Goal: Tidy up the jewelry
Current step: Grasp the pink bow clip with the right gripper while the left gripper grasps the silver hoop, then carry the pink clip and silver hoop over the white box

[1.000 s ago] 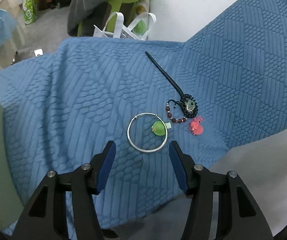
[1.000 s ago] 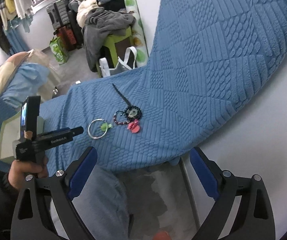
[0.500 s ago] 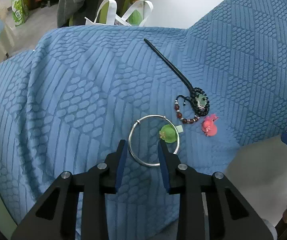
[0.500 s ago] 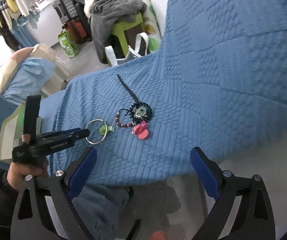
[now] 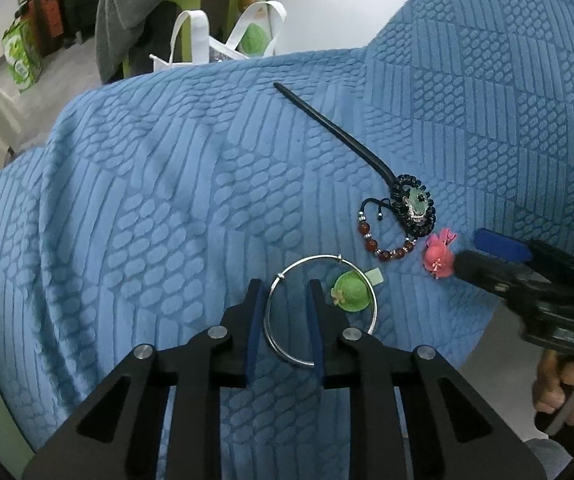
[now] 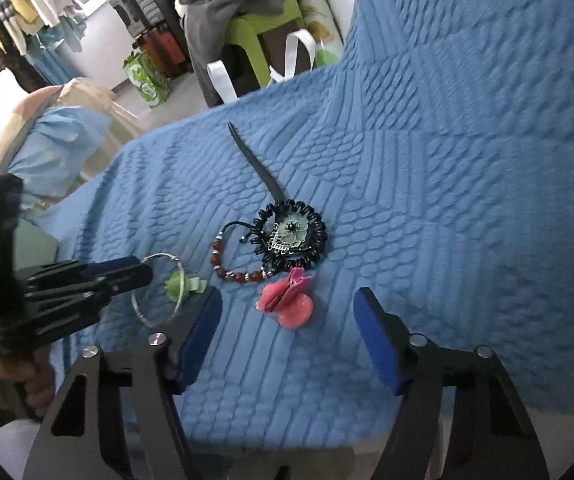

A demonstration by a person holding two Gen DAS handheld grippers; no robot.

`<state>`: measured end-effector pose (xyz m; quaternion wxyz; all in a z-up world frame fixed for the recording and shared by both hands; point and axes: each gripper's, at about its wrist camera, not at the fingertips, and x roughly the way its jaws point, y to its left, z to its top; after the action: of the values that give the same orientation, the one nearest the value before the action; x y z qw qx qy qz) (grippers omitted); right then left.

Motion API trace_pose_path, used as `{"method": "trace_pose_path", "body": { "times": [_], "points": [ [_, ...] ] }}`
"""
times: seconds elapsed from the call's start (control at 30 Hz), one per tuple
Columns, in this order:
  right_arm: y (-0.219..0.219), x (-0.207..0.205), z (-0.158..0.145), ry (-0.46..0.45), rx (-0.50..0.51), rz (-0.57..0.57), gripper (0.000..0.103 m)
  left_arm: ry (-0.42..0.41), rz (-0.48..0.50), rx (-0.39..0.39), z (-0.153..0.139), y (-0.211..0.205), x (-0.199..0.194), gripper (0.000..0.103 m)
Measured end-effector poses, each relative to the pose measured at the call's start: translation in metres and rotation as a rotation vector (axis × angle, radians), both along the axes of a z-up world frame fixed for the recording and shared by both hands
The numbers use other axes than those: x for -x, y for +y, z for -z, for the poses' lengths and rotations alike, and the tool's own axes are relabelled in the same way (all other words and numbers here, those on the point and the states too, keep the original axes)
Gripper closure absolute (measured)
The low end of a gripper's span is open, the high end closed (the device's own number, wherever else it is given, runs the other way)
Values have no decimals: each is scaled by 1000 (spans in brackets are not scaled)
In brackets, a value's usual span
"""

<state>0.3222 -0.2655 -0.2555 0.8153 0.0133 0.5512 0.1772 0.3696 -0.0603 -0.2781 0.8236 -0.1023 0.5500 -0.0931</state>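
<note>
A silver bangle (image 5: 361,285) with a green charm (image 5: 350,297) lies on the blue blanket (image 5: 147,200). My left gripper (image 5: 285,292) straddles the bangle's left rim, jaws narrow but still apart. A black hair stick (image 5: 335,126) with a beaded head, a red bead bracelet (image 5: 387,250) and a pink flower piece (image 5: 439,258) lie to the right. My right gripper (image 6: 289,312) is open, just short of the pink flower piece (image 6: 287,300). The bangle (image 6: 159,292) and left gripper (image 6: 143,270) show in the right wrist view.
The blanket drapes over a seat and climbs a backrest at the right (image 6: 467,100). Beyond its far edge stand a white tote bag (image 5: 223,44), a green stool with grey clothes (image 6: 247,8) and a green bag (image 5: 19,56) on the floor.
My left gripper has moved forward over the bangle's rim and narrowed from wide open. My right gripper has moved in toward the pink flower piece, still open.
</note>
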Motion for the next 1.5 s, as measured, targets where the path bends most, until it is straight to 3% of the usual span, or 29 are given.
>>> {"method": "trace_pose_path", "body": {
  "times": [0.13,0.23,0.3,0.43,0.5,0.93,1.5],
  "points": [
    [7,-4,17,3,-5,-20,50,-8,35,-70,-1,-6,-4,88],
    [16,-1,18,-36,67,-47,59,-11,51,-95,-1,-9,-6,88],
    [18,-1,17,-51,96,-54,70,-15,55,-110,0,-10,-5,91],
    [14,1,15,-47,85,-41,73,-24,69,-182,0,-17,-2,100],
    [9,2,14,-41,80,-29,78,-21,60,-179,-1,-18,-1,101],
    [-2,23,-10,-51,66,-1,83,-40,-35,-95,-28,0,33,101],
    [40,46,-73,-143,57,-19,83,-140,-109,-47,-91,27,67,102]
  ]
}}
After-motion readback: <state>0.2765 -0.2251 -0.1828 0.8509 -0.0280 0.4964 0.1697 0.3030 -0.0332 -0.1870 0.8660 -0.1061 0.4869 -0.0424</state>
